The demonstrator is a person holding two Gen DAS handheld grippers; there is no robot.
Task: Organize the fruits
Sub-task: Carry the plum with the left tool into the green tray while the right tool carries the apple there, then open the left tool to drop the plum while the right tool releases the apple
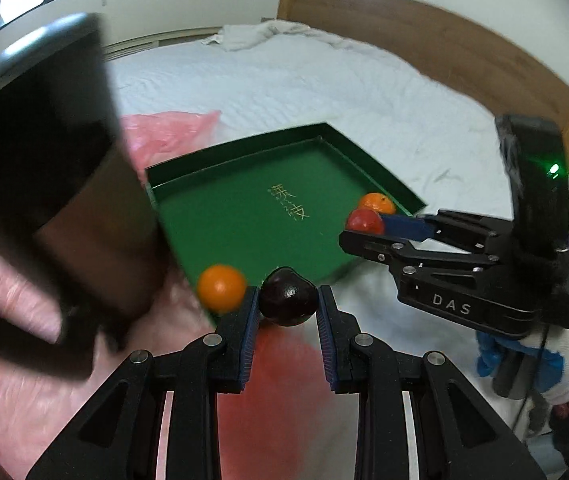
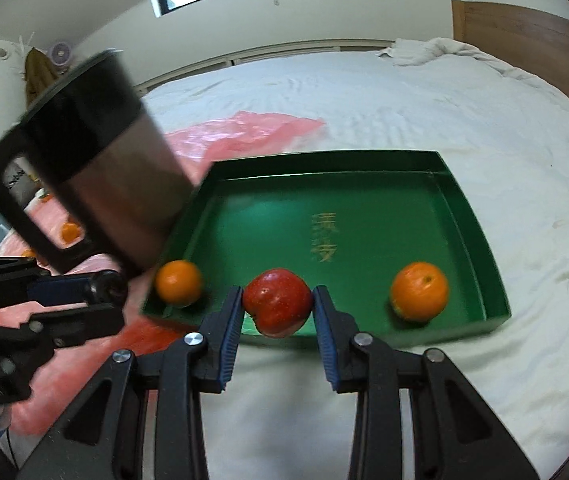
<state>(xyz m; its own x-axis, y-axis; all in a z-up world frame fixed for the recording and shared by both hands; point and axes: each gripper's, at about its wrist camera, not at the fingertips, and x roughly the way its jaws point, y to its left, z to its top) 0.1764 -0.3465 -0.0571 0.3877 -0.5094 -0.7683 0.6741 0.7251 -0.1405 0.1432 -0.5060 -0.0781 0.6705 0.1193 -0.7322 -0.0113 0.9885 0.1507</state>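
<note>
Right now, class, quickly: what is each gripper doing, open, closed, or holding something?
Left gripper: closed on a dark fruit.
Right gripper: closed on a red apple.

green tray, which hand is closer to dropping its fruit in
Right, probably. The right gripper, jaws shut on the red apple, hangs over the green tray near edge between two oranges. The left gripper holds its dark fruit near the tray's corner.

You have a bed (image 2: 404, 120) with a white, wrinkled sheet. Directly on it lie a shallow green tray (image 2: 480, 216), a pink plastic bag (image 2: 244, 132) just beside the tray's left edge, and a crumpled white cloth (image 2: 436, 50) near the wooden headboard (image 2: 524, 32).
</note>
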